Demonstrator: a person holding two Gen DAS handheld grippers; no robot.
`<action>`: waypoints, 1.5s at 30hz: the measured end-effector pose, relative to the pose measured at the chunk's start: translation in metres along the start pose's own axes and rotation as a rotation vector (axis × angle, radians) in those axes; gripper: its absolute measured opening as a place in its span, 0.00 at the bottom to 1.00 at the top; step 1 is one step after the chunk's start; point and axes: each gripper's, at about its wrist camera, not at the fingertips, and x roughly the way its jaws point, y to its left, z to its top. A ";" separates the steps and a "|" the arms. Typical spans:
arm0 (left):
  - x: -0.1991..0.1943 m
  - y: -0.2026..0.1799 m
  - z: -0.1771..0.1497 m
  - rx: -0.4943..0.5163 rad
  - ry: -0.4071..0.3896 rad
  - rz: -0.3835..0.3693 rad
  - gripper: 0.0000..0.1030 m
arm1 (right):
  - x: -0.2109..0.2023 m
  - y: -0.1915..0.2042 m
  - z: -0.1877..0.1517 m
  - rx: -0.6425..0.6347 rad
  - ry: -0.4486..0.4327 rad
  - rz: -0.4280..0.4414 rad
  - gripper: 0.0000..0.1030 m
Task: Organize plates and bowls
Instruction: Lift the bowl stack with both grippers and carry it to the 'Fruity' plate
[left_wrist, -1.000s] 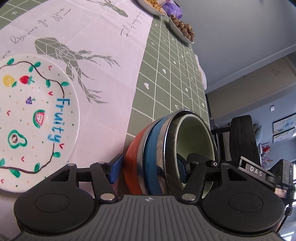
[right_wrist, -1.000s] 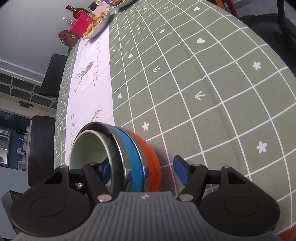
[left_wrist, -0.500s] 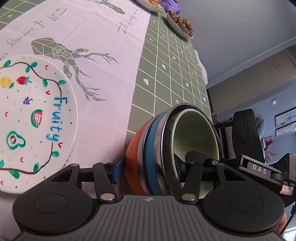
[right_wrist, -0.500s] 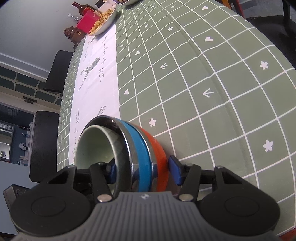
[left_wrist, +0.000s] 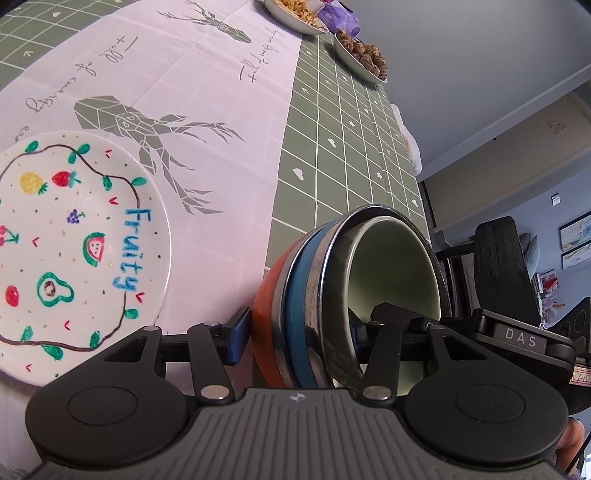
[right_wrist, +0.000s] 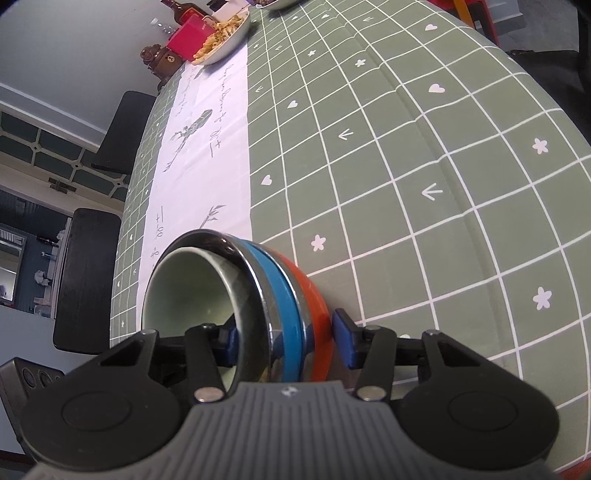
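The nested stack of bowls (left_wrist: 332, 295) sits in the left wrist view at the near edge of the counter (left_wrist: 332, 147), just right of the painted fruit plate (left_wrist: 74, 251). It looks tipped in this view, the pale green innermost bowl mouth facing right and away, so the stacking axis runs roughly left to right. The left tongs (left_wrist: 299, 332) straddle the stack wall, one pad at the orange outer side, one inside the green bowl, jaws closing, apparently touching. In the right wrist view the same stack of bowls (right_wrist: 236, 306) opens toward the left, and the right tongs (right_wrist: 286, 336) bracket its wall likewise, closing; a thin gap seems left at the orange side. The step is gripping; next likely a joint, level lift.
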 end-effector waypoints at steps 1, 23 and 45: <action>-0.001 0.000 0.000 0.002 -0.002 0.005 0.55 | 0.000 0.000 0.000 0.000 0.000 0.003 0.47; -0.072 0.006 0.018 0.049 -0.087 0.126 0.55 | 0.012 0.060 -0.008 -0.046 0.034 0.133 0.46; -0.100 0.062 0.051 0.043 -0.085 0.205 0.53 | 0.072 0.113 -0.024 -0.031 0.159 0.143 0.45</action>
